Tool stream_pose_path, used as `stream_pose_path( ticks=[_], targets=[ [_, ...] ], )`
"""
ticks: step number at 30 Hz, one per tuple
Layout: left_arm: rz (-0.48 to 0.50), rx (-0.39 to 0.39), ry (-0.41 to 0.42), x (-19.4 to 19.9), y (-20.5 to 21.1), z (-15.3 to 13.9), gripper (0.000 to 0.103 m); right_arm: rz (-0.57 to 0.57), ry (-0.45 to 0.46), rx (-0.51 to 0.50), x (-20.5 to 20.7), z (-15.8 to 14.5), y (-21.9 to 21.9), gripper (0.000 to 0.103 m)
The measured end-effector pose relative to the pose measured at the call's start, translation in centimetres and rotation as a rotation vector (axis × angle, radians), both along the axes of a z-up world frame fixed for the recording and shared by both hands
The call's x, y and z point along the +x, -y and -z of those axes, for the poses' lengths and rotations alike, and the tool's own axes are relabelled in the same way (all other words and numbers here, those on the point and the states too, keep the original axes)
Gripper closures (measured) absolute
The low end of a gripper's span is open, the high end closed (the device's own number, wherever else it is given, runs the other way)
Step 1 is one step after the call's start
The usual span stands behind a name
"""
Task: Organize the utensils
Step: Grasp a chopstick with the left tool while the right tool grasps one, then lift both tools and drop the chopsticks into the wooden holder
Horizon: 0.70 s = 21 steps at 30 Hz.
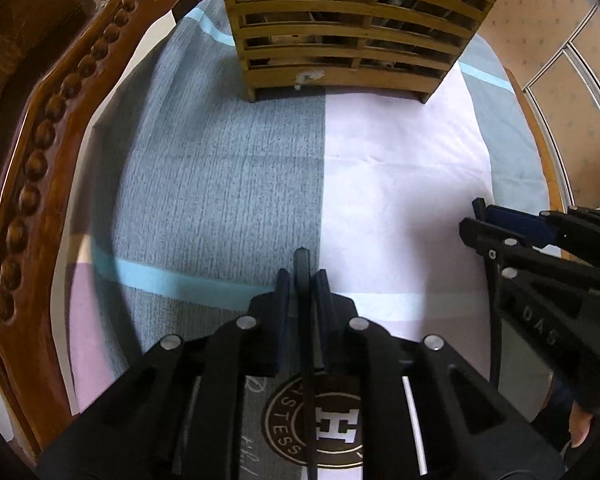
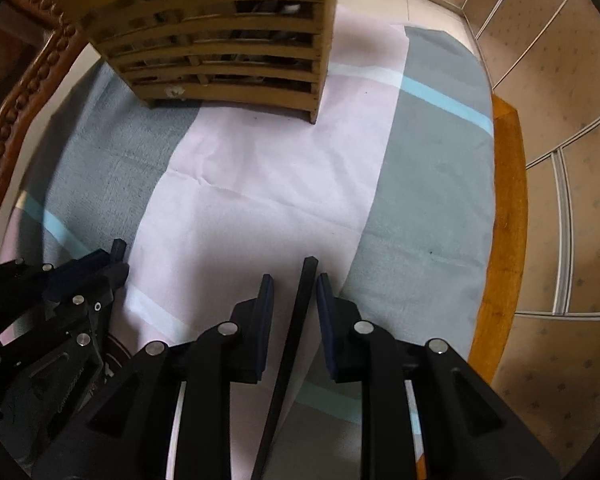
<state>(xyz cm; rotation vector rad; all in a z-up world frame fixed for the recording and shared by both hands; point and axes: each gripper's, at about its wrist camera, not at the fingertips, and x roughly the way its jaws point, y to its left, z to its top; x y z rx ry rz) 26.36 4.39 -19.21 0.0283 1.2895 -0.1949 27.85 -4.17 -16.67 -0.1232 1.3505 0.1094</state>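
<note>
so my left claw (image 1: 303, 280) pinches one black chopstick (image 1: 302, 264) upright; my right claw (image 2: 292, 284) sits loosely around another chopstick (image 2: 300, 304), both ready for the slatted wooden holder (image 1: 352, 28) ahead on the desk (image 2: 504, 200).

Looks like a home, most likely a dining spot. A table (image 2: 504, 216) with a warm wooden edge is seen under the grippers, covered by a soft cloth (image 1: 220, 184) printed in grey, pale pink and light blue bands, with a round logo patch near the bottom of the left view. Ahead of the fingers a slatted wooden utensil holder (image 1: 352, 28) is set on that cloth. Off to the left, a carved, glossy chair back (image 1: 56, 120) with a row of beaded knobs is pushed up against the table. To the right, a floor (image 2: 560, 80) of beige patterned tiles can be made out.
</note>
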Motion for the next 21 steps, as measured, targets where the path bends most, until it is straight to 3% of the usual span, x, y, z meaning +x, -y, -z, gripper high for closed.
stream_pose_path(
  ticks=[1, 3, 7, 13, 21],
  targets=[
    [0.001, 0.003, 0.003, 0.1, 0.0, 0.0, 0.089, -0.006, 0.002, 0.002, 0.0, -0.1, -0.1, 0.093],
    [0.002, 0.004, 0.009, 0.3, 1.2, 0.1, 0.095, -0.007, 0.004, 0.015, -0.1, -0.3, -0.3, 0.094],
    [-0.021, -0.039, 0.068, -0.5, 1.5, -1.7, 0.096, 0.020, 0.056, 0.089, -1.1, -2.0, 0.3, 0.095],
    [-0.059, -0.135, 0.315, -2.5, -0.1, -9.3, 0.096, 0.042, 0.233, 0.187, -3.1, -8.5, 2.3, 0.096],
    [-0.130, -0.173, 0.661, -7.4, -1.6, -18.0, 0.096, 0.056, 0.542, 0.252, -7.9, -17.2, 3.8, 0.096]
  ],
)
